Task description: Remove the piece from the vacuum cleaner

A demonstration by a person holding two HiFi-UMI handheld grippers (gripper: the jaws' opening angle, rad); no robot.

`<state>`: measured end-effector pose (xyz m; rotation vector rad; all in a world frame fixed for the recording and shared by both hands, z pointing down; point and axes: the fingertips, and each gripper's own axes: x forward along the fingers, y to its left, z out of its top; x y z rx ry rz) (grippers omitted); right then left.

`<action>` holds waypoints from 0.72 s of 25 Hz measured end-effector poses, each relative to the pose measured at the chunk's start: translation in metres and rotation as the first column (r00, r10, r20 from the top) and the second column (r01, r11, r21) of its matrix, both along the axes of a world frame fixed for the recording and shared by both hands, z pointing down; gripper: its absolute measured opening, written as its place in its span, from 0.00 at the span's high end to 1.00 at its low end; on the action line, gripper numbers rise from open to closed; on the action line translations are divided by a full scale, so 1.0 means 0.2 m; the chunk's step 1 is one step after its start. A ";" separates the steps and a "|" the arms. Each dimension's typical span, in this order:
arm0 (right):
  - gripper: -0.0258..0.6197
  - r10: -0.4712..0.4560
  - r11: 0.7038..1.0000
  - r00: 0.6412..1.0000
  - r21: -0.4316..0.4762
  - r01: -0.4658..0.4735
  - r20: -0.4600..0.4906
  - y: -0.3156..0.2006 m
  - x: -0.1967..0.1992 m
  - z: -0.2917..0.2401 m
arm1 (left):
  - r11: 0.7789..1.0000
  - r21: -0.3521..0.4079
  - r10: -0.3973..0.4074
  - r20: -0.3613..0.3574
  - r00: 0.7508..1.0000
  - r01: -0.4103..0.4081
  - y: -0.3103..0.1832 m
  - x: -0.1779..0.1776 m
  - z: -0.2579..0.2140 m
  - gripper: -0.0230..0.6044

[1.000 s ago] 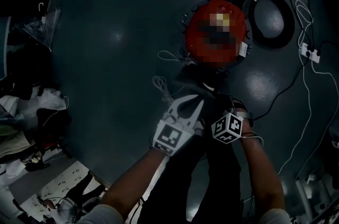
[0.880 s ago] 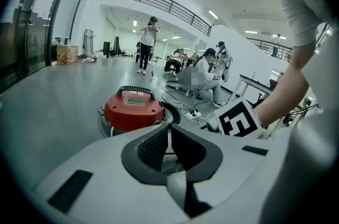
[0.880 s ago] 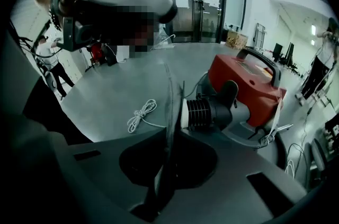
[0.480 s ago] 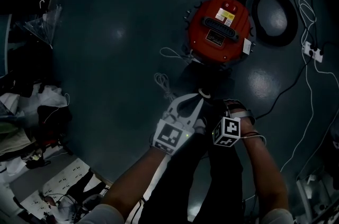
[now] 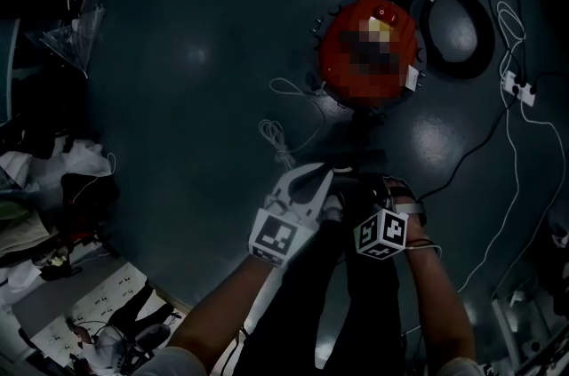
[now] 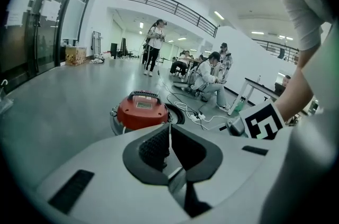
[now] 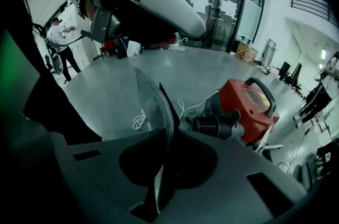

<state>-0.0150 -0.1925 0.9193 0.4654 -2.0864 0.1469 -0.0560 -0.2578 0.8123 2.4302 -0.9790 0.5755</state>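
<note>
One red vacuum cleaner, one coiled black hose — and two grippers, left gripper and right gripper.

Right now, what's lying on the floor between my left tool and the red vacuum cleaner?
A white cord, bunched in loops on the dark floor, lies between the left tool and the vacuum cleaner; the head view shows it best.

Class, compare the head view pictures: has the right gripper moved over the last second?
Yes, slightly. The right gripper has drawn back toward the person, away from the red vacuum cleaner, which stays put beside its black hose coil.
</note>
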 end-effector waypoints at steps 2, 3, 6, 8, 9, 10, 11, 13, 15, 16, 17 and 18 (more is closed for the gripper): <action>0.92 0.026 1.000 1.000 -0.002 -0.026 0.009 0.03 0.00 -0.12 | 1.000 0.010 -0.013 -0.014 1.000 0.014 0.03 -0.02 -0.12 0.95; 0.92 0.045 0.999 0.999 -0.004 -0.045 0.014 0.05 -0.01 -0.19 | 1.000 0.012 -0.017 -0.020 1.000 0.017 0.05 -0.04 -0.19 0.95; 0.92 0.120 0.993 0.992 -0.008 -0.119 0.037 0.09 -0.01 -0.46 | 1.000 0.013 -0.021 -0.035 0.999 0.021 0.14 -0.07 -0.42 0.95; 0.92 0.176 0.984 0.983 0.002 -0.176 0.058 0.10 -0.01 -0.67 | 0.999 0.023 -0.025 -0.050 0.998 0.026 0.18 -0.08 -0.60 0.95; 0.92 0.203 0.979 0.977 0.008 -0.204 0.070 0.11 0.00 -0.78 | 0.999 0.028 -0.028 -0.060 0.998 0.030 0.20 -0.08 -0.70 0.95; 0.92 0.228 0.973 0.970 0.012 -0.230 0.083 0.12 0.00 -0.90 | 0.999 0.030 -0.029 -0.070 0.997 0.031 0.23 -0.08 -0.80 0.95; 0.92 0.251 0.967 0.963 0.014 -0.253 0.095 0.14 0.00 -1.02 | 0.999 0.031 -0.026 -0.077 0.997 0.029 0.27 -0.08 -0.90 0.95; 0.92 0.287 0.956 0.950 0.023 -0.292 0.120 0.18 0.00 -1.25 | 0.999 0.043 -0.020 -0.096 0.995 0.024 0.33 -0.08 -1.12 0.95; 0.92 0.312 0.947 0.939 0.033 -0.320 0.144 0.21 0.01 -1.46 | 0.998 0.064 -0.020 -0.120 0.993 0.028 0.39 -0.08 -1.33 0.95; 0.92 0.320 0.944 0.935 0.038 -0.329 0.155 0.24 0.01 -1.56 | 0.997 0.068 -0.021 -0.130 0.991 0.030 0.43 -0.08 -1.42 0.95; 0.92 0.322 0.942 0.932 0.043 -0.333 0.165 0.27 0.01 -1.66 | 0.997 0.071 -0.023 -0.138 0.990 0.033 0.46 -0.08 -1.50 0.95; 0.92 0.320 0.942 0.931 0.049 -0.333 0.175 0.30 0.01 -1.75 | 0.996 0.076 -0.026 -0.147 0.989 0.038 0.51 -0.08 -1.58 0.95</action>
